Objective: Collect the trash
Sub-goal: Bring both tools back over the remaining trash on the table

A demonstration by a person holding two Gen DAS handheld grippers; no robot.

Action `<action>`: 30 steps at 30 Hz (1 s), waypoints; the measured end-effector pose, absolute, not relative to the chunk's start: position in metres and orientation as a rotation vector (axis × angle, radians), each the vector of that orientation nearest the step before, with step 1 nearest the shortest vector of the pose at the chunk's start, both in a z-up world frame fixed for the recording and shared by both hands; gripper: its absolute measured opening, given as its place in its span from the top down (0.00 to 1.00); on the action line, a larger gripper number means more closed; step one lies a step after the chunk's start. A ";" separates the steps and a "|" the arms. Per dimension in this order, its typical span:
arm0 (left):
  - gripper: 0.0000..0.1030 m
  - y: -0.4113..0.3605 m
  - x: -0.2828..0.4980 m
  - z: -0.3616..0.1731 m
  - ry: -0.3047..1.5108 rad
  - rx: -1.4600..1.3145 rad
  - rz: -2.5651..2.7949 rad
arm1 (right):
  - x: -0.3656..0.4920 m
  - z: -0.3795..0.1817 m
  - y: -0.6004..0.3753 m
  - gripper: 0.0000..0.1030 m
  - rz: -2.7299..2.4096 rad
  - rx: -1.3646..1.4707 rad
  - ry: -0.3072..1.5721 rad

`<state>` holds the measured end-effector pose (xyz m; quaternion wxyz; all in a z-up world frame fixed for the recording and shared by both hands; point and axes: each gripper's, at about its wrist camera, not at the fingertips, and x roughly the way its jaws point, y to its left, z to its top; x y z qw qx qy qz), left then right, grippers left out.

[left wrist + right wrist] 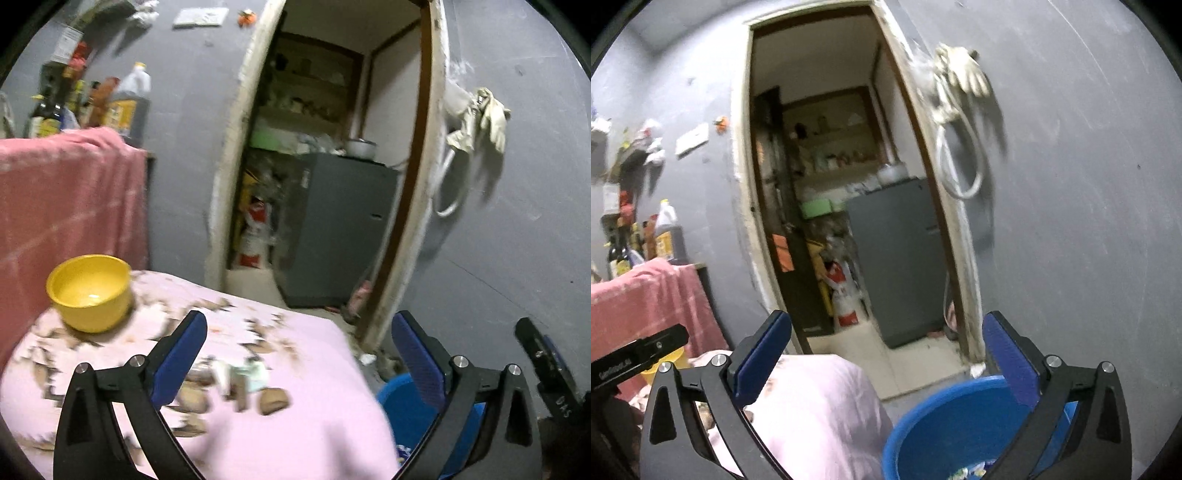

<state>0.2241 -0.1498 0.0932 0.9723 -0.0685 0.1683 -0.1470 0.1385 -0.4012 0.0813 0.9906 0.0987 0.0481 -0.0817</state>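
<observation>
A pale crumpled wrapper (245,373) lies on the pink patterned tablecloth (314,413), among brown scraps (273,400). My left gripper (299,332) is open and empty above the table, with the wrapper between and below its fingers. A blue bucket (945,417) stands on the floor to the right of the table, with bits of trash at its bottom (975,470); it also shows in the left wrist view (406,406). My right gripper (886,332) is open and empty above the bucket's rim.
A yellow bowl (90,291) stands on the table at the far left. A pink cloth (62,199) hangs behind it, with bottles (129,103) beyond. An open doorway (849,206) shows a grey cabinet (901,258). Gloves (960,74) hang on the wall.
</observation>
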 end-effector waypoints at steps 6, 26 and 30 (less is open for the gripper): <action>0.05 -0.118 0.201 0.089 0.270 -0.148 -0.210 | 0.128 0.088 -0.367 0.00 -0.105 0.133 -0.012; 0.03 -0.033 0.166 0.072 0.148 -0.042 -0.047 | 0.140 0.075 -0.265 0.00 0.059 -0.117 -0.121; 0.03 -0.029 0.177 0.059 0.196 -0.021 -0.053 | 0.156 0.066 -0.257 0.00 0.089 -0.130 -0.037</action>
